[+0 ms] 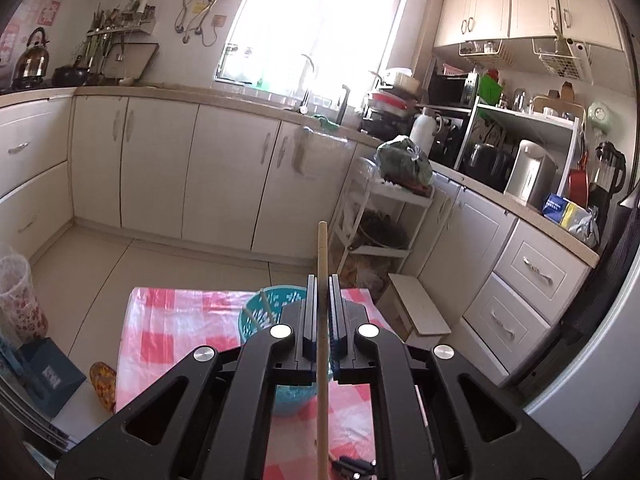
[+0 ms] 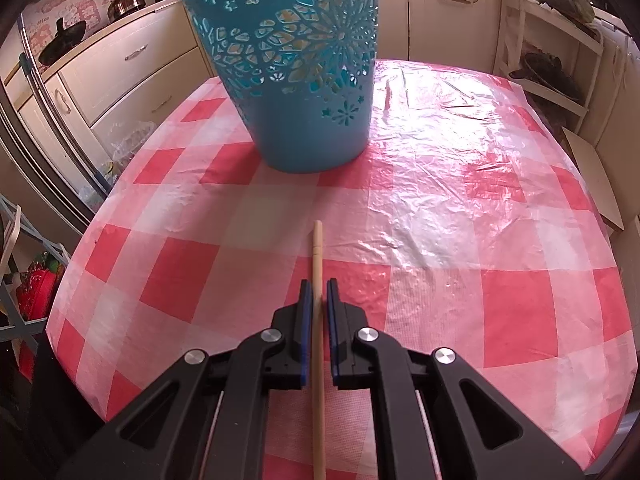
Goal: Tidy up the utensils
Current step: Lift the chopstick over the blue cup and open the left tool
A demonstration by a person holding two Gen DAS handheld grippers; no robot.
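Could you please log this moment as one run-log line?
left gripper: shut on chopstick | right gripper: shut on second chopstick | basket: upright on table

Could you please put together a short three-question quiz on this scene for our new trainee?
1. True or false: the left claw is shut on a wooden chopstick.
2. Multiple choice: the blue basket stands on A) the floor, B) the red-and-white checked tablecloth, C) the white shelf rack.
3. Fill in: in the left wrist view, two more chopsticks already stand inside the ____.

Key
1. True; its fingers close tightly on the stick.
2. B.
3. Blue basket.

In the right wrist view, the right claw also has a chopstick between its fingers, with slim gaps showing either side.
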